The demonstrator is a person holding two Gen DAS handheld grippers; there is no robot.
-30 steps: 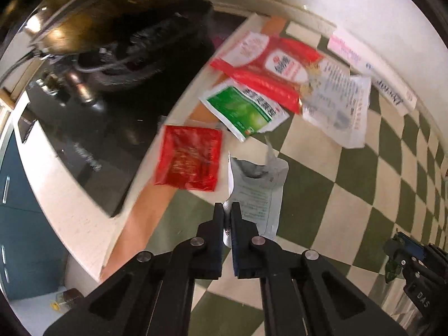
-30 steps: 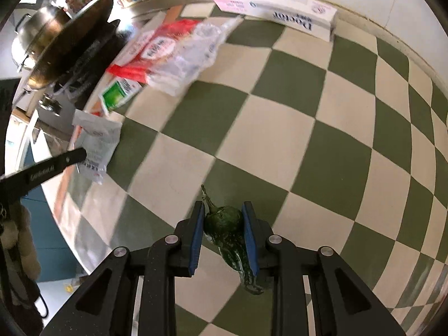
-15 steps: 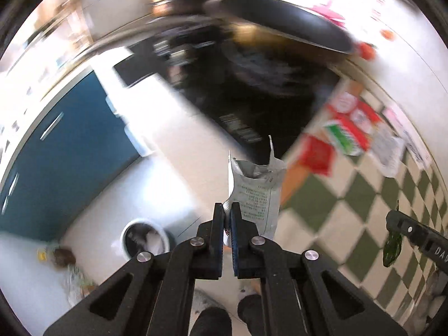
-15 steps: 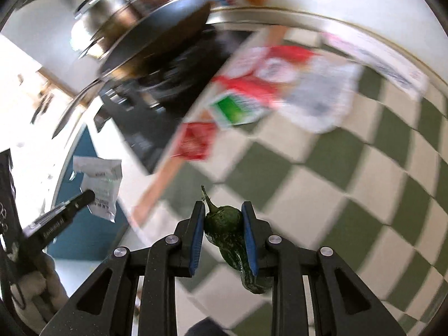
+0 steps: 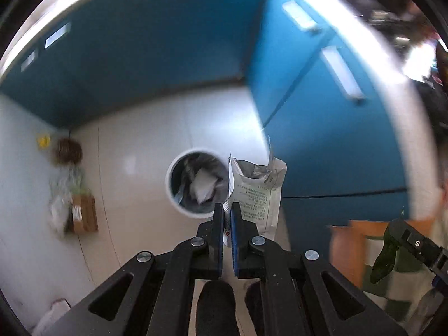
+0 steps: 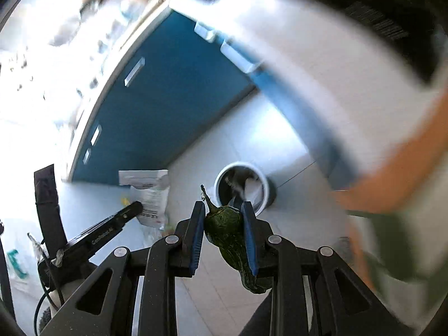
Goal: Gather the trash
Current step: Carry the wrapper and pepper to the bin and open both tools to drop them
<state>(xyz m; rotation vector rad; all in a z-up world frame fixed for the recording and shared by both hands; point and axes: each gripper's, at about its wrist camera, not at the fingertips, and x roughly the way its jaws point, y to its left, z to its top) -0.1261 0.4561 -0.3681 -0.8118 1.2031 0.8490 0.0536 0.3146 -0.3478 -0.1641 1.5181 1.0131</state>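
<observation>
My left gripper [image 5: 227, 212] is shut on the lower edge of a torn grey-white printed packet [image 5: 259, 190], which hangs over the pale tiled floor beside a round white trash bin [image 5: 196, 184] holding crumpled waste. My right gripper [image 6: 223, 219] is shut on a wrinkled dark green pepper [image 6: 226, 229] with its stem up. In the right wrist view the trash bin [image 6: 243, 184] stands on the floor just beyond the pepper, and the left gripper [image 6: 137, 207] with the packet [image 6: 149, 193] shows at the left. The pepper [image 5: 383, 257] also shows at the right edge of the left wrist view.
Blue cabinet doors [image 5: 156, 64] with pale handles line the floor behind the bin. A small brown box and plastic bags [image 5: 81, 215] lie on the floor at left. The white counter edge [image 6: 322, 84] and checked cloth [image 6: 406, 249] blur past at right. A person's dark shoes [image 5: 215, 308] show below.
Both grippers have swung off the checked counter and now point down at the floor over the trash bin. The packet and the pepper stayed in their grips.
</observation>
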